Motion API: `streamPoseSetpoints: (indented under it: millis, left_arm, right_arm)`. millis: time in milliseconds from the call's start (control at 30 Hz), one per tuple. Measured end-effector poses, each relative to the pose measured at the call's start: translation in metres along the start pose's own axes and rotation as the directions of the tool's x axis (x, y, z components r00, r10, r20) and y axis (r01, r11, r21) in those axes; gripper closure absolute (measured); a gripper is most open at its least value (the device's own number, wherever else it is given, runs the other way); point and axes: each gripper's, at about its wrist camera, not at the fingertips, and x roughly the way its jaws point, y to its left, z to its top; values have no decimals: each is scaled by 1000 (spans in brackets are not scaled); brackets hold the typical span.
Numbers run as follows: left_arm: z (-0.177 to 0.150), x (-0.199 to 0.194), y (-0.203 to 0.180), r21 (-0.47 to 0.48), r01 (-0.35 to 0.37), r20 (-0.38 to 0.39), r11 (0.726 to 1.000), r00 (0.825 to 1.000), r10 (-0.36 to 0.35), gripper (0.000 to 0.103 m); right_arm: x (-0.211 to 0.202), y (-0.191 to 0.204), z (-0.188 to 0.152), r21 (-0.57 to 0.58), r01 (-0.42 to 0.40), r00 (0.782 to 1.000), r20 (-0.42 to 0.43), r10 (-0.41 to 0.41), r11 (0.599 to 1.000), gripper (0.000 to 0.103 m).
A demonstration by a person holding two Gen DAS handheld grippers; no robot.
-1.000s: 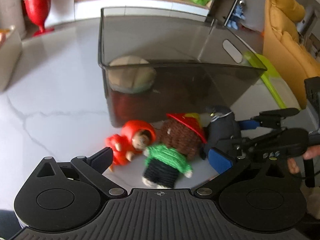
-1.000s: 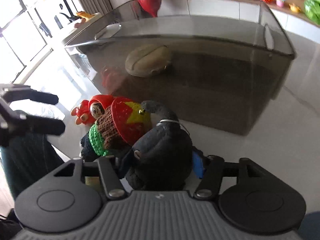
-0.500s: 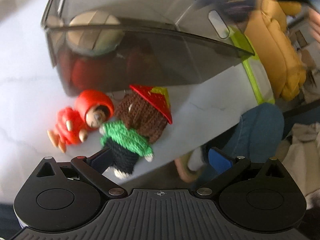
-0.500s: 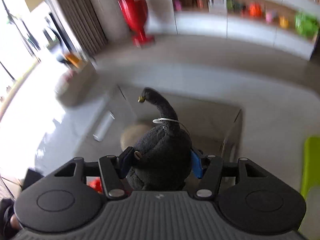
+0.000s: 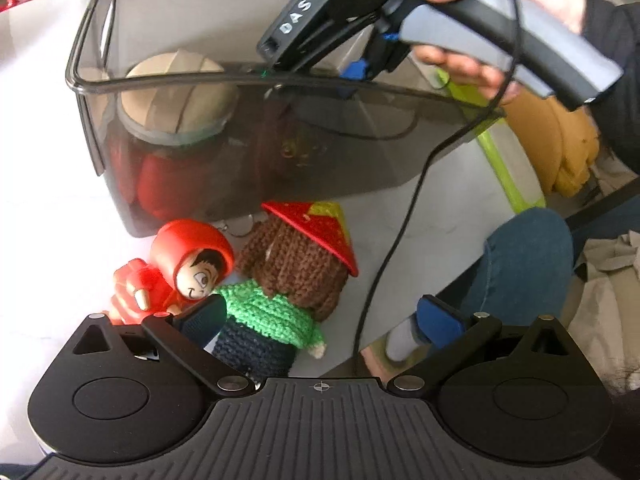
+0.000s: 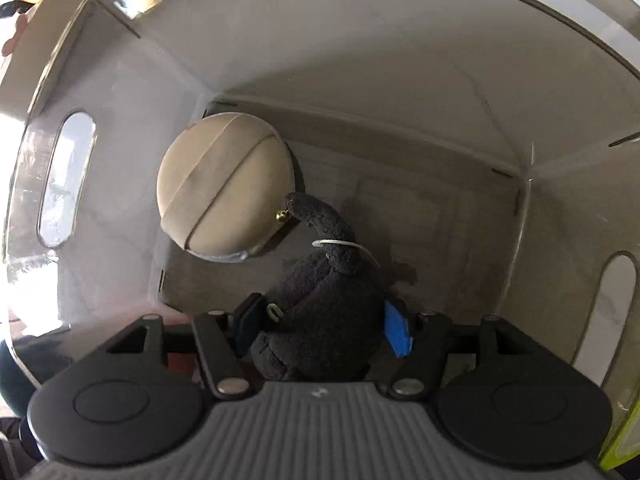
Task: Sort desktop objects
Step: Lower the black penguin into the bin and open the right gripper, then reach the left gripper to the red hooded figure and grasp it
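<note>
Lying on the white table (image 5: 48,208), left to right: one red doll (image 5: 176,276), then one knitted doll (image 5: 288,280), touching, both just in front of one smoky bin (image 5: 360,152). Resting inside the bin: one beige disc (image 6: 226,184). Hovering spread and empty over the knitted doll: left gripper (image 5: 320,316). Pointing down into the bin: right gripper (image 6: 324,324), jaws opening, one dark plush (image 6: 324,304) still sitting between its pads.

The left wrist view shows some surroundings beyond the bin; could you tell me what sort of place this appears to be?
Probably a home living room: a white marble-look tabletop carries toys and a smoky storage bin, a mustard-yellow cushioned seat stands beside it, and a seated person's jeans-clad leg shows.
</note>
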Motion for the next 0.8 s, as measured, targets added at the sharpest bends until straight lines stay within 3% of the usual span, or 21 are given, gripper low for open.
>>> streamPoseSetpoints:
  millis: [300, 500, 633, 700, 733, 767, 800]
  left_arm:
    - [3, -21, -3, -9, 58, 102, 998, 993, -57, 0]
    - [3, -23, -2, -14, 47, 106, 999, 993, -45, 0]
    - [1, -30, 8, -55, 38, 134, 998, 991, -30, 0]
    - [-3, -42, 21, -101, 38, 192, 994, 981, -18, 0]
    - [-5, -48, 29, -130, 35, 224, 991, 975, -5, 0]
    - [-7, -53, 36, -156, 25, 247, 987, 969, 15, 0]
    - [-9, -56, 43, -174, 5, 260, 985, 965, 41, 0]
  right_arm:
    - [6, 2, -17, -30, 22, 1000, -15, -22, 999, 33]
    - [6, -8, -29, -1, 1, 1000, -10, -1, 1000, 30]
    - [-20, -19, -45, 25, -43, 995, 90, 40, 999, 30]
    - [-46, -25, -64, 30, -67, 976, 210, 59, 997, 30]
    - [-63, -28, -75, 29, -76, 955, 289, 64, 997, 30]
    - [-80, -23, -85, 19, -71, 920, 388, 58, 997, 27]
    - [-105, -24, -101, -3, -54, 869, 493, 48, 999, 20]
